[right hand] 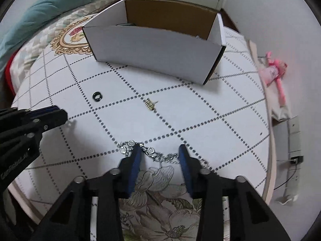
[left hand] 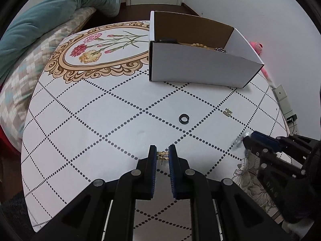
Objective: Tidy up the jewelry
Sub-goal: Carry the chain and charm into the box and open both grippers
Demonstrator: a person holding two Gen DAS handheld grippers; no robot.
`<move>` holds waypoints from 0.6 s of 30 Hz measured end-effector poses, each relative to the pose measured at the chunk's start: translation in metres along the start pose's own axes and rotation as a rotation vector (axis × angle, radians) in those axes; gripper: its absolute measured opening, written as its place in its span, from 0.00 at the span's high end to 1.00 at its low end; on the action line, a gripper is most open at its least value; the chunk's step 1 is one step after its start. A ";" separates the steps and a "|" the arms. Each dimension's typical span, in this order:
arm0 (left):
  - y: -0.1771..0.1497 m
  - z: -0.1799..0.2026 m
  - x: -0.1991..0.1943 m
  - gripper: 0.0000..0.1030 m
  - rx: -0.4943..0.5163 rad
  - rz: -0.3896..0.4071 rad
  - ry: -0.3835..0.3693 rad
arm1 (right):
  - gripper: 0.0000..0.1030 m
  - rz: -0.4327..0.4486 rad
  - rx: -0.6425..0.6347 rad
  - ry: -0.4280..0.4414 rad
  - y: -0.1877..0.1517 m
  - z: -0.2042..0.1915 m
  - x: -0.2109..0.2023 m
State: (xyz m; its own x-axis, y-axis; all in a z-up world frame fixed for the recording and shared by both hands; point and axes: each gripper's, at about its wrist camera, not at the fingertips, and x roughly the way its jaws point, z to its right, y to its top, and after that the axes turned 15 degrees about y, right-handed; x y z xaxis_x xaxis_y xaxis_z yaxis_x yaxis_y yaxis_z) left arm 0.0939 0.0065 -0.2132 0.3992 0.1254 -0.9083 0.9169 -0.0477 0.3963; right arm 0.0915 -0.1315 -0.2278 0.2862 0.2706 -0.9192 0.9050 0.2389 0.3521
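While the left gripper (left hand: 163, 154) is lowered to the surface (left hand: 112, 120), a small gold earring (left hand: 162, 155) is seen between its fingers (left hand: 152, 156), which stand narrowly apart — whether the pads actually press on the piece cannot be told. The right gripper (right hand: 160, 153) is held with its fingers (right hand: 137, 156) wide apart over a silver chain bracelet (right hand: 148, 150), which lies on the surface and runs across the gap between them; one end of the chain is spread out to the left of the left finger. In the left wrist view the right gripper (left hand: 247, 140) is seen at the right edge, with the bracelet (left hand: 239, 140) blurred at its tip.

Farther out on the surface, a dark ring (left hand: 184, 118) and a second gold earring (left hand: 228, 112) are laid well apart from each other — the ring is also shown at the left in the right wrist view (right hand: 97, 96), the earring near the middle (right hand: 150, 104). Behind them a white cardboard box (left hand: 200, 68) is set open-topped, and a string of beads (left hand: 198, 45) and a dark item, too hidden to name, are glimpsed over its front wall. A pink object (right hand: 273, 72) is placed at the surface's right edge by the wall, and a teal blanket (left hand: 50, 16) is piled on the bed beyond.
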 end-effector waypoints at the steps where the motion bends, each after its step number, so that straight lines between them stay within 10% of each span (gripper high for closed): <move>1: 0.000 0.000 0.000 0.91 -0.002 0.000 -0.002 | 0.87 0.005 0.034 0.041 0.000 0.006 -0.001; 18: 0.042 0.002 -0.056 0.91 -0.032 0.099 -0.102 | 0.93 0.255 0.217 0.230 0.037 0.041 -0.103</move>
State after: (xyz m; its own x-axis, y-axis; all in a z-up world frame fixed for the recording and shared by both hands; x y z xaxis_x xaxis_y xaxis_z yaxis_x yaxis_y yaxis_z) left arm 0.1101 -0.0045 -0.1464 0.4874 0.0206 -0.8729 0.8731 -0.0226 0.4870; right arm 0.1085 -0.1890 -0.1275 0.4543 0.5035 -0.7349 0.8667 -0.0589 0.4954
